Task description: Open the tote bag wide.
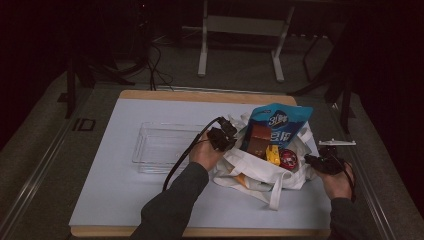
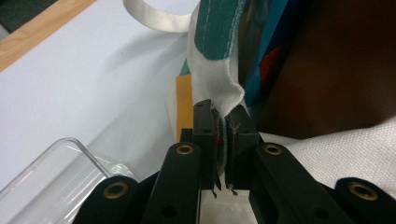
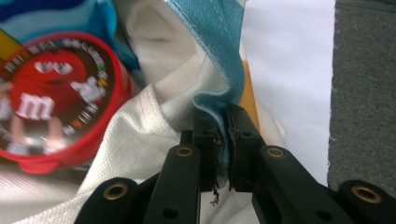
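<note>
A white cloth tote bag (image 1: pixel 260 172) lies on the white mat at the right, its mouth spread wide. Inside stand a blue snack pouch (image 1: pixel 280 122), a brown box (image 1: pixel 259 141), a yellow item (image 1: pixel 273 155) and a round red candy tin (image 1: pixel 288 158). My left gripper (image 1: pixel 223 137) is shut on the bag's left rim; in the left gripper view the white, teal-edged hem (image 2: pixel 219 88) is pinched between the jaws. My right gripper (image 1: pixel 320 162) is shut on the bag's right rim, with the blue-trimmed hem (image 3: pixel 224 93) clamped beside the candy tin (image 3: pixel 51 98).
A clear plastic tray (image 1: pixel 167 147) sits on the mat left of the bag, its corner (image 2: pixel 60 172) close under my left gripper. The bag's strap (image 1: pixel 277 192) trails toward the front edge. The wooden table edge (image 1: pixel 200 95) runs along the back. A grey strip (image 3: pixel 364 93) borders the mat's right side.
</note>
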